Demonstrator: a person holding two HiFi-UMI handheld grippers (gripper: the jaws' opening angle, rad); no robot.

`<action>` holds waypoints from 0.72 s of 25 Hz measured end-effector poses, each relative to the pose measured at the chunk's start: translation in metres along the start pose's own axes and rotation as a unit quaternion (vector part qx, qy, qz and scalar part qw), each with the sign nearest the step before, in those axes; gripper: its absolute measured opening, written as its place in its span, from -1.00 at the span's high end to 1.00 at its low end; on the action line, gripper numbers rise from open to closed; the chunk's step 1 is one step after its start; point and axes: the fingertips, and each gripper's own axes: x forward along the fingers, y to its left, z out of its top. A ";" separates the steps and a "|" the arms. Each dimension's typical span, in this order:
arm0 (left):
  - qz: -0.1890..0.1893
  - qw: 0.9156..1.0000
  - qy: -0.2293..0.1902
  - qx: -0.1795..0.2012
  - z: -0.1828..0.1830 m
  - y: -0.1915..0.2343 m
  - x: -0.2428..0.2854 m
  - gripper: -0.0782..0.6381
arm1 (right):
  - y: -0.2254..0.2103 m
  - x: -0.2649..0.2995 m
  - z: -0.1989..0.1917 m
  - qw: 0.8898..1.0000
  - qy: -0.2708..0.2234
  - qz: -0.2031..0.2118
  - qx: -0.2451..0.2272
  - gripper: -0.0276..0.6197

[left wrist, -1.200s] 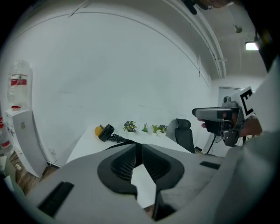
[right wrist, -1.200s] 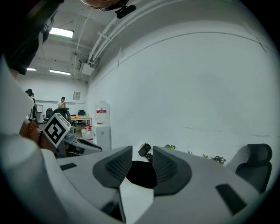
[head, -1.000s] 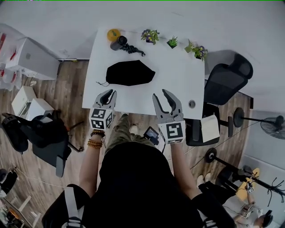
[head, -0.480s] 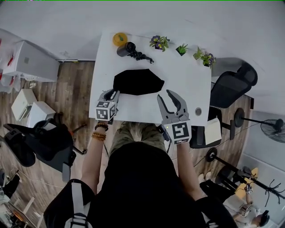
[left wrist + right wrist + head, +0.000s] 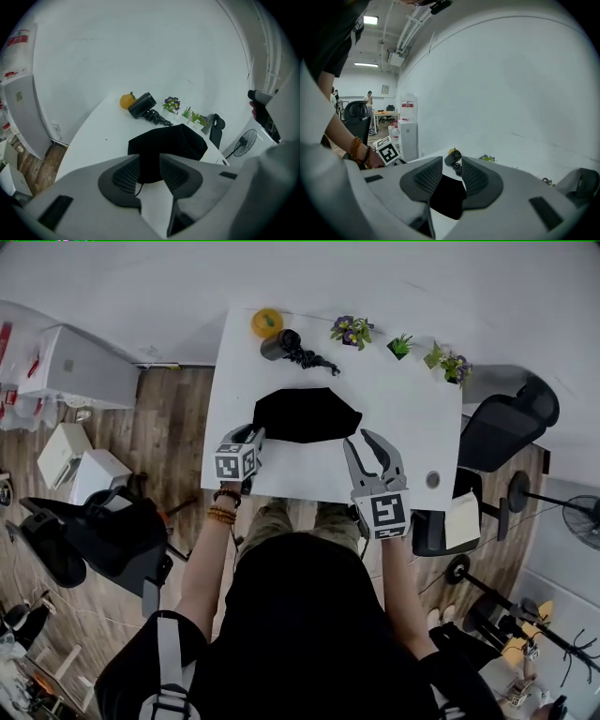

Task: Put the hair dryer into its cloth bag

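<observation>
Nothing's getting packed yet. The white surface [image 5: 398, 409] is carrying the black cloth bag [image 5: 307, 414], lying flat just ahead of both jaws. The left gripper [image 5: 256, 435] is opening at the bag's edge, and the right gripper [image 5: 367, 447] is hovering with its jaws apart and empty. The hair dryer [image 5: 281, 344] is sitting well beyond the bag.

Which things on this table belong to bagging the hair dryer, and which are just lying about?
For the job: hair dryer, cloth bag.
Lying about: orange, left plant, middle plant, right plant.
</observation>
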 end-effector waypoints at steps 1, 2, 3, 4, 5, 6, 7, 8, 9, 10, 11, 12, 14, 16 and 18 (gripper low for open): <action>0.005 1.000 0.002 -0.002 -0.001 0.003 0.000 0.42 | 0.000 0.003 -0.001 1.000 0.000 0.001 0.002 0.51; 0.011 1.000 0.006 -0.005 -0.003 0.006 -0.001 0.41 | 0.000 0.005 0.000 1.000 -0.001 0.002 0.005 0.51; 0.017 1.000 0.010 -0.006 -0.006 0.010 -0.001 0.41 | -0.001 0.007 0.001 1.000 -0.003 0.001 0.008 0.51; 0.023 1.000 0.014 -0.006 -0.007 0.014 0.000 0.40 | -0.003 0.009 0.002 1.000 -0.006 -0.001 0.012 0.51; 0.027 0.999 0.019 -0.004 -0.008 0.017 0.002 0.40 | -0.006 0.009 0.003 1.000 -0.011 -0.007 0.015 0.51; 0.030 0.999 0.024 -0.003 -0.009 0.019 0.006 0.38 | -0.010 0.008 0.003 1.000 -0.015 -0.015 0.017 0.54; 0.033 0.999 0.029 -0.004 -0.010 0.022 0.008 0.36 | -0.013 0.006 0.002 0.999 -0.018 -0.023 0.017 0.58; 0.034 0.999 0.034 -0.008 -0.011 0.024 0.009 0.36 | -0.015 0.004 -0.001 0.999 -0.018 -0.030 0.015 0.59; 0.035 0.999 0.039 -0.015 -0.013 0.027 0.010 0.35 | -0.017 0.003 -0.005 0.999 -0.014 -0.034 0.015 0.59; 0.035 0.998 0.043 -0.022 -0.015 0.029 0.011 0.35 | -0.020 0.001 -0.008 0.999 -0.008 -0.038 0.016 0.59; 0.033 0.998 0.048 -0.030 -0.018 0.029 0.012 0.35 | -0.023 -0.001 -0.011 0.999 -0.003 -0.043 0.020 0.60; 0.030 0.998 0.050 -0.036 -0.020 0.028 0.014 0.35 | -0.028 -0.003 -0.014 0.998 0.001 -0.050 0.026 0.60; 0.026 0.997 0.052 -0.043 -0.021 0.027 0.022 0.35 | -0.040 -0.007 -0.019 0.997 0.004 -0.066 0.036 0.61; 0.030 0.997 0.056 -0.044 -0.023 0.027 0.032 0.35 | -0.049 -0.009 -0.023 0.996 0.004 -0.081 0.044 0.64; 0.034 0.996 0.064 -0.044 -0.027 0.027 0.038 0.35 | -0.052 -0.012 -0.026 0.995 0.005 -0.087 0.047 0.64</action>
